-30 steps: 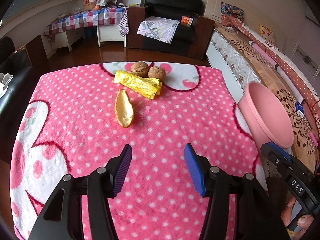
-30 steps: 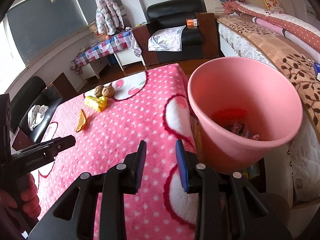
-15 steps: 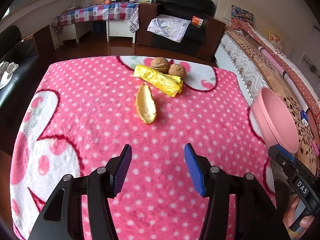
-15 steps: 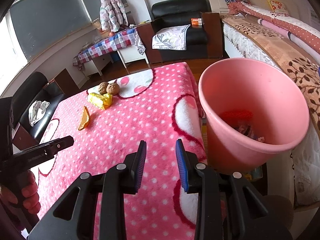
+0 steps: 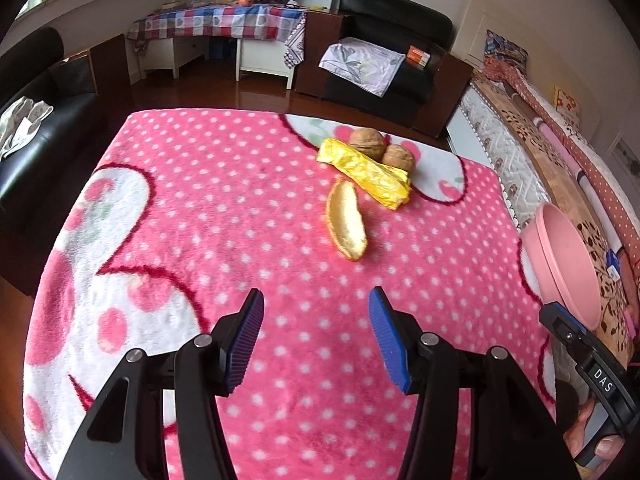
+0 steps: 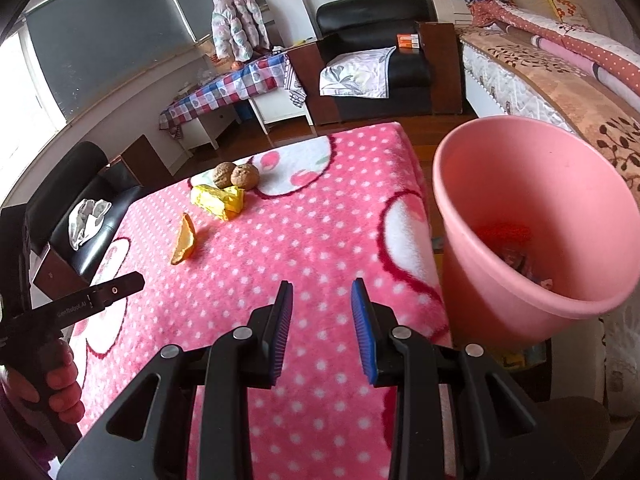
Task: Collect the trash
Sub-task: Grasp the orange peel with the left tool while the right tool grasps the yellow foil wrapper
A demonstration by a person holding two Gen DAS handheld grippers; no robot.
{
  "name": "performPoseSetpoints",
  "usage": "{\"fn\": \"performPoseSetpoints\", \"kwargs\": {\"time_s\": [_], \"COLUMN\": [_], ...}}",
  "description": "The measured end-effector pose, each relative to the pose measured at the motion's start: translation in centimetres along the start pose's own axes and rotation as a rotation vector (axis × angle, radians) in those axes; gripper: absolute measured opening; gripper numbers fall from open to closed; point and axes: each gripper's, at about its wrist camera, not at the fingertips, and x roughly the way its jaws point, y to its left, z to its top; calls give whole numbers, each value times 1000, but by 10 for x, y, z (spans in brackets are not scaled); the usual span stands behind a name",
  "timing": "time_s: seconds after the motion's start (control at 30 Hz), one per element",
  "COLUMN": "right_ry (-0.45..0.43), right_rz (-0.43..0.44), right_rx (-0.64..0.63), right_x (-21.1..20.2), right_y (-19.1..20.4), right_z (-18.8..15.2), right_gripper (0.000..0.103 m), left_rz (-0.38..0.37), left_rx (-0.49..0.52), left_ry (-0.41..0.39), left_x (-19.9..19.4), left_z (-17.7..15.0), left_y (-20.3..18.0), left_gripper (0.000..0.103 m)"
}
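Left gripper (image 5: 316,340) wide open, empty, aimed at peel (image 5: 347,221) mid-frame, prob. next grab. Right gripper (image 6: 322,326) part-open, empty, w/ bin (image 6: 532,220) at right edge for drop-off.

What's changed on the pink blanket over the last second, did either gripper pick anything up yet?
Nothing picked up. The left hand-held gripper has slid sideways over the blanket, so the orange peel now sits ahead of its right finger; its jaws stay wide open and empty. The right hand-held gripper barely shifted, open, empty. Peel, yellow wrapper, walnuts and pink bin stayed put.
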Motion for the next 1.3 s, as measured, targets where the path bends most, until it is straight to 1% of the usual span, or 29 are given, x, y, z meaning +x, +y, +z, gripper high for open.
{"fn": "performPoseSetpoints", "kwargs": {"time_s": [0.17,0.23,0.37,0.5,0.7,0.73,0.77,0.83,0.9,1.0,1.03,1.2,1.3], "right_ry": [12,20,31,32,33,33,33,37,41,55,65,93,115], "right_rz": [15,19,33,62,113,119,127,138,141,149,156,174,170], "right_rx": [-16,-24,-41,-54,-74,-86,-90,-97,-110,-116,-114,-130,-154], "right_x": [11,17,26,36,52,57,60,67,76,88,94,116,132], "right_y": [9,13,21,30,44,48,50,54,59,63,65,74,80], "right_z": [3,4,8,19,37,40,43,49,56,64,68,77,80], "right_gripper": [31,31,31,31,32,39,42,43,43,43,43,44,51], "left_rz": [-7,-23,-39,-29,-6,-6,-8,-7,3,22,29,11,-5], "left_rx": [-24,-41,-32,-6,-7,-9,-11,-10,5,30,37,33,17], "left_ry": [-17,-33,-47,-47,-30,-25,-19,-13,-27,-45,-52,-65,-65], "left_x": [2,3,11,25,51,55,59,66,69,72,72,66,60], "left_z": [7,13,21,27,32,32,32,33,33,32,31,27,25], "left_y": [8,7,0,-9,-14,-14,-15,-16,-19,-23,-24,-16,-9], "left_gripper": [54,54,54,54,53,52,50,48,44,30,22,18,17]}}
